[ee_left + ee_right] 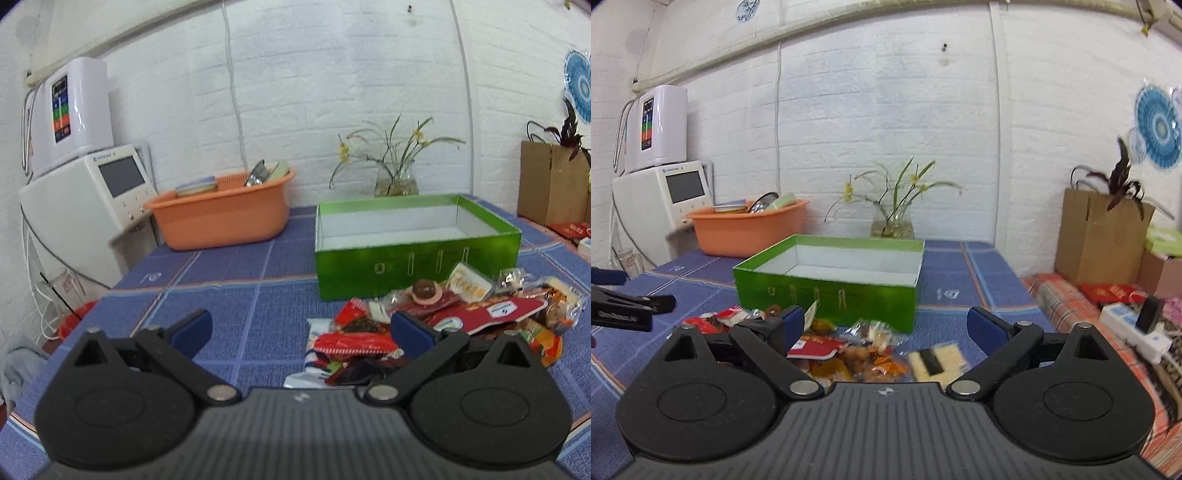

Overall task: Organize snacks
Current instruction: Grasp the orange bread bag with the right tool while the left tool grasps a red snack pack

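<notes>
Both tools are spread wide and hold nothing. The left tool point(301, 332) hangs over the near edge of the snack pile point(436, 325), lower right of its frame; the right tool point(886, 325) looks down on the same pile point(849, 350), lower centre. The wrappers overlap loosely, so a closing pinch could take two packets or slip off slick foil. The green box point(827, 295), empty, stands just behind the pile, and a low pass might knock its front wall. Bare tabletop point(229, 295) lies open centre-left; the orange basin point(221, 218) sits well apart.
</notes>
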The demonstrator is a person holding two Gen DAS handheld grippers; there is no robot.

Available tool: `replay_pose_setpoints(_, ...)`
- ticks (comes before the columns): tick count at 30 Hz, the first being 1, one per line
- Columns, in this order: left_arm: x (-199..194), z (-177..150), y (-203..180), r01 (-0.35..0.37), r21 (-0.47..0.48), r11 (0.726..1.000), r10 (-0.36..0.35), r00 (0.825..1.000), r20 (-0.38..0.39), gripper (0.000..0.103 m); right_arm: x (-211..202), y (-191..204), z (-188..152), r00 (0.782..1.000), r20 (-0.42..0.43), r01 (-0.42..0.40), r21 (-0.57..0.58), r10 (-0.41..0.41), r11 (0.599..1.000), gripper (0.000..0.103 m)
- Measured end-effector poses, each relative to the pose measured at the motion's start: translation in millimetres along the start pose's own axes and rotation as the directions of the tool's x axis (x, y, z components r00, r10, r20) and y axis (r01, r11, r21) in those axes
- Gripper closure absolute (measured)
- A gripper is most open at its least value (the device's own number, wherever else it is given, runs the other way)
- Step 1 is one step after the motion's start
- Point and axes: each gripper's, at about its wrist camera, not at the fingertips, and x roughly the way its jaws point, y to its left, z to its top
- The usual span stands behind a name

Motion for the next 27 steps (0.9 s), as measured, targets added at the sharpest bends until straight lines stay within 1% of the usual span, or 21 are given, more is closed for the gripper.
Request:
replay_pose_setpoints(1, 4, -4, 0, 0.018, -0.003, 1.000, -0.018, 1.000, -0.026, 0.001, 1, -2, -2, 0.999, -0.023, -0.033, 0.021, 0.034, 0.999, 0.000)
replay_pose_setpoints(3, 7, -10, 1, 0.041, -0.014, 0.999, -0.041, 0.999, -0.027, 0.001, 3, -3, -4, 0.995, -0.050, -0.086, 0.044, 0.089, 0.995, 0.000)
replay_pose_setpoints(5, 13, -6, 3, 0.048, -0.013, 0.999, -0.048, 0.998, -0.036, 0.001, 6, 0, -4, 0.992, -0.076, -0.101, 0.028, 0.103, 0.994, 0.000)
replay_pose_setpoints(7, 21, 2, 8, 0.046, 0.007, 0.999, -0.046, 0.998, -0.032, 0.001, 11, 3, -2, 0.994, -0.083, -0.076, -0.024, 0.074, 0.997, 0.000)
replay_pose_setpoints(10, 30, 17, 8, 0.047, 0.053, 0.997, -0.048, 0.999, 0.011, 0.001, 20, 0, 3, 0.997, -0.080, -0.024, -0.102, 0.016, 0.995, 0.000)
replay_pose_setpoints(12, 40, 24, 3, 0.065, 0.084, 0.994, -0.068, 0.997, 0.027, 0.001, 29, -6, 3, 0.997, -0.080, 0.011, -0.125, -0.021, 0.992, 0.000)
replay_pose_setpoints(14, 52, 27, -1, 0.118, 0.083, 0.990, -0.118, 0.993, 0.000, 0.001, 42, -16, 2, 0.994, -0.100, 0.036, -0.138, -0.050, 0.990, 0.000)
replay_pose_setpoints(15, 60, 26, -4, 0.146, 0.084, 0.986, -0.144, 0.989, -0.024, 0.001, 49, -21, 1, 0.991, -0.118, 0.044, -0.137, -0.060, 0.990, 0.004)
replay_pose_setpoints(16, 66, 24, -7, 0.169, 0.081, 0.982, -0.165, 0.985, -0.046, 0.001, 55, -26, -1, 0.988, -0.136, 0.053, -0.130, -0.071, 0.990, 0.006)
replay_pose_setpoints(18, 77, 20, -11, 0.174, 0.086, 0.981, -0.166, 0.982, -0.095, 0.001, 64, -35, -4, 0.981, -0.176, 0.059, -0.099, -0.076, 0.993, 0.011)
replay_pose_setpoints(20, 80, 15, -12, 0.186, 0.091, 0.978, -0.175, 0.977, -0.121, 0.001, 63, -38, -7, 0.981, -0.192, 0.022, -0.058, -0.033, 0.998, 0.011)
replay_pose_setpoints(22, 81, 12, -14, 0.192, 0.108, 0.975, -0.178, 0.975, -0.131, 0.001, 62, -35, -9, 0.981, -0.189, -0.042, -0.040, 0.034, 0.998, 0.006)
replay_pose_setpoints(23, 82, 11, -15, 0.192, 0.116, 0.975, -0.175, 0.975, -0.138, 0.001, 63, -31, -10, 0.981, -0.188, -0.064, -0.040, 0.055, 0.997, 0.001)
replay_pose_setpoints(25, 89, 8, -17, 0.200, 0.121, 0.972, -0.179, 0.970, -0.164, 0.001, 71, -26, -10, 0.975, -0.212, -0.083, -0.041, 0.073, 0.996, 0.000)
replay_pose_setpoints(27, 93, 6, -17, 0.223, 0.103, 0.969, -0.203, 0.963, -0.178, 0.003, 84, -26, -10, 0.963, -0.255, -0.090, -0.013, 0.084, 0.996, 0.002)
